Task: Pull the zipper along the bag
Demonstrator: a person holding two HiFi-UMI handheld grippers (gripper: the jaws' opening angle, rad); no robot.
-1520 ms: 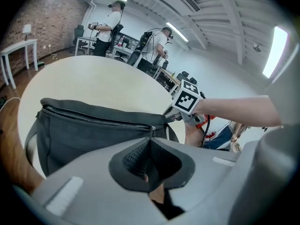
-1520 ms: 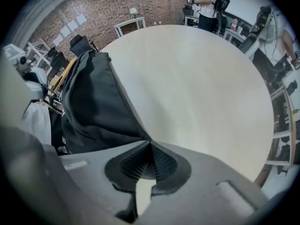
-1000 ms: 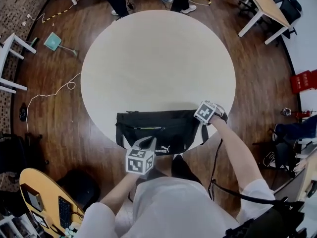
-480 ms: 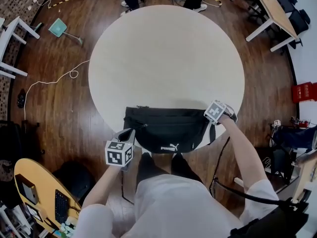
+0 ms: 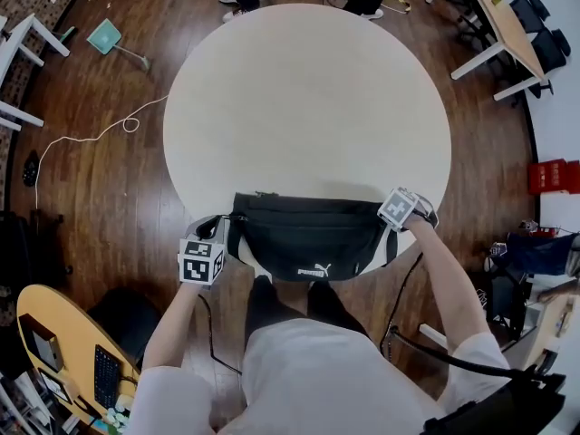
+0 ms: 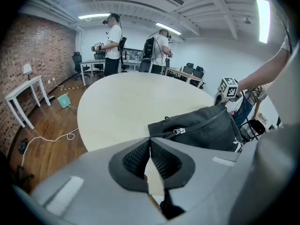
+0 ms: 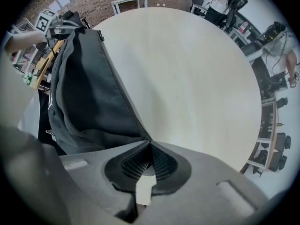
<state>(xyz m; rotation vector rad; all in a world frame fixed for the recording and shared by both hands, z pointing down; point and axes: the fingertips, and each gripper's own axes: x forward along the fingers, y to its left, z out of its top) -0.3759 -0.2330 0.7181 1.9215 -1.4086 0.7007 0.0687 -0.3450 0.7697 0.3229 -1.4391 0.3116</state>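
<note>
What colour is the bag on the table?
The bag is black with a small white logo; the head view shows it best.

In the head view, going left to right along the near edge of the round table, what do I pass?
left gripper → black bag → right gripper

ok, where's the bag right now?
Head view, lower centre: the black bag lies at the near edge of the round table, between the left hand-held gripper and the right hand-held gripper.
</note>
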